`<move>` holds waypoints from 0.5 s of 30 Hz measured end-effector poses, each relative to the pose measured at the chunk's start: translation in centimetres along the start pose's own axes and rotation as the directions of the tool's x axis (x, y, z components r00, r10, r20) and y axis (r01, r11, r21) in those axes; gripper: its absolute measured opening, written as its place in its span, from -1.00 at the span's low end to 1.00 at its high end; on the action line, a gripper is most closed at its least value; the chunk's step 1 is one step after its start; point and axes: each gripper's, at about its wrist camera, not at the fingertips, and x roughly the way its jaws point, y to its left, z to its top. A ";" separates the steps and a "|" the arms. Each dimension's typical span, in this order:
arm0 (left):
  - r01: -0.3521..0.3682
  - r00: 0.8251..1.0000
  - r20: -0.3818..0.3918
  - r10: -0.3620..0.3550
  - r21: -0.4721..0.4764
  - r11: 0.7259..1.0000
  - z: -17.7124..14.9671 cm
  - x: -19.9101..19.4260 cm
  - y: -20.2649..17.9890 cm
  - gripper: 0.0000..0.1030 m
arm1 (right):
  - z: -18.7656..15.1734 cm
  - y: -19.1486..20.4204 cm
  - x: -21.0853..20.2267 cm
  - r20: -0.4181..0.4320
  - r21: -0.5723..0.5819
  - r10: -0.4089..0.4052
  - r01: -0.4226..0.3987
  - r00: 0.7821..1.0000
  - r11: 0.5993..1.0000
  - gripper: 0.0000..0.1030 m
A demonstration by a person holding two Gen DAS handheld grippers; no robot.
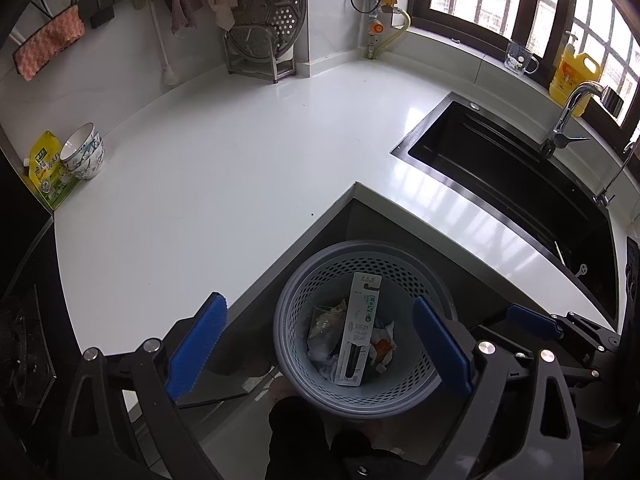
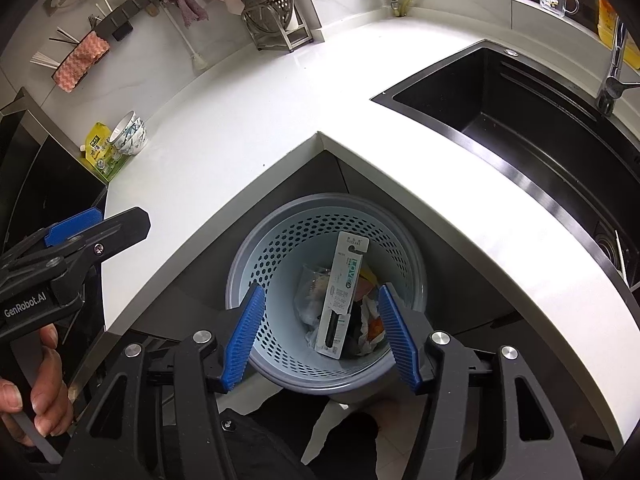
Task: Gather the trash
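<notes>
Both grippers, left and right, gape empty above the perforated bin; carded packaging, probably just dropped, leans inside.

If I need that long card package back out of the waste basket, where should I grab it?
Grip the long card package by its upper end, near the hang hole, coming straight down from above. It stands tilted against the waste basket wall with that end highest and clear of the crumpled trash below. Close the jaws across its thin flat faces, probably with the right gripper, which hangs open over it.
</notes>
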 end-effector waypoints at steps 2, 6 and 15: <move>-0.005 1.000 0.003 0.005 0.000 1.000 0.0 -0.1 0.0 0.80 | 0.0 0.0 -0.1 0.003 0.004 -0.006 0.006 1.000 1.000 0.11; -0.016 1.000 0.006 0.016 -0.005 1.000 0.1 -0.3 0.0 0.84 | 0.2 0.0 -0.2 0.006 0.007 -0.021 0.021 1.000 1.000 0.11; -0.049 0.999 -0.003 0.049 -0.020 0.999 0.2 -0.3 0.3 0.86 | 0.6 0.2 -0.6 0.016 0.010 -0.038 0.038 0.999 0.999 0.12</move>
